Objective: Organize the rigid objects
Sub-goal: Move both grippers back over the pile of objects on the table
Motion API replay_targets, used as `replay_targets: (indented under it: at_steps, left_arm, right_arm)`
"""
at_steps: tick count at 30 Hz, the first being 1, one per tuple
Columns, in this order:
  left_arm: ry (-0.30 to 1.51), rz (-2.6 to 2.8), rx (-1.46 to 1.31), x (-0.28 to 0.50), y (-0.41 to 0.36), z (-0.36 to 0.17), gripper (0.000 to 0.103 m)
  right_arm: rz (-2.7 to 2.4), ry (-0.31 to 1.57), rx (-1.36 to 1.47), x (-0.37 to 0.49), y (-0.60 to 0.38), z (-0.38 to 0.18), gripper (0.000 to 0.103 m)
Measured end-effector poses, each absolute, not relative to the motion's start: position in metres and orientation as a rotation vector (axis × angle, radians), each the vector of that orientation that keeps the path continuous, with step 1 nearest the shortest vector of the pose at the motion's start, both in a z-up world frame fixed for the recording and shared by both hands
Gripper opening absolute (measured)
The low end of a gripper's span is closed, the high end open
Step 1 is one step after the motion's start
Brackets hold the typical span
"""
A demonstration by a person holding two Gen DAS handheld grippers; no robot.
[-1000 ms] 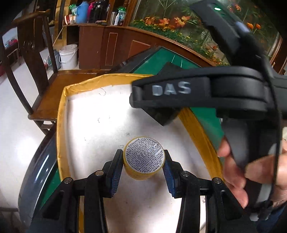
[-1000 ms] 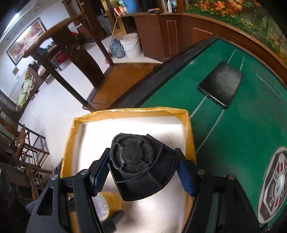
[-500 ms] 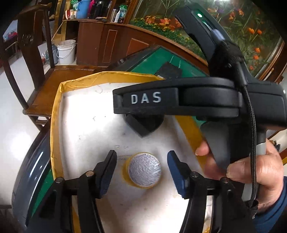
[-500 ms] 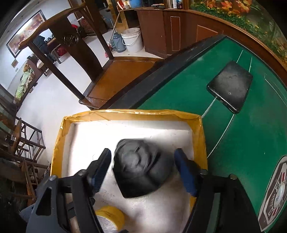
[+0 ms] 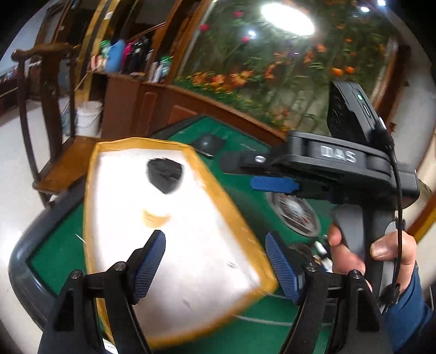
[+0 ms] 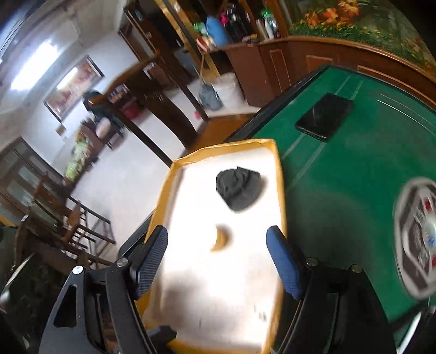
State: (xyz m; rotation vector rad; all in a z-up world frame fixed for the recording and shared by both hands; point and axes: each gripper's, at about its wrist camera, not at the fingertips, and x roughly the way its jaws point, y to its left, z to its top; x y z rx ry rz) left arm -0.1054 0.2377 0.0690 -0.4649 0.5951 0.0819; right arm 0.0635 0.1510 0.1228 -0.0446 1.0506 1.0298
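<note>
Left gripper (image 5: 215, 261), right gripper (image 6: 218, 258) wide apart, empty, above tray (image 6: 280, 190); black part (image 6: 238, 188), yellow tin (image 6: 222, 239) lying inside.

My two fisheye views are smeared by motion blur, and straight lines bend near the dark rims. The tray (image 5: 242, 231) floor is blown out white with glare. A ceiling lamp (image 5: 286, 17) flares at one o'clock in my left view.
</note>
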Motion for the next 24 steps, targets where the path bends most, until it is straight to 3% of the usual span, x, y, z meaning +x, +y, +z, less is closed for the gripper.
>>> replay_targets:
  at_steps: [12,24]
  left_arm:
    - [0.626,-0.062,-0.299,-0.117,0.127,0.091,0.085]
    - [0.613,-0.105,-0.252,-0.144,0.084,0.100,0.085]
  right_arm:
    - [0.915,0.910,0.065,0.004,-0.025,0.126,0.078]
    - [0.762,0.914,0.149,-0.015,-0.096,0.111,0.078]
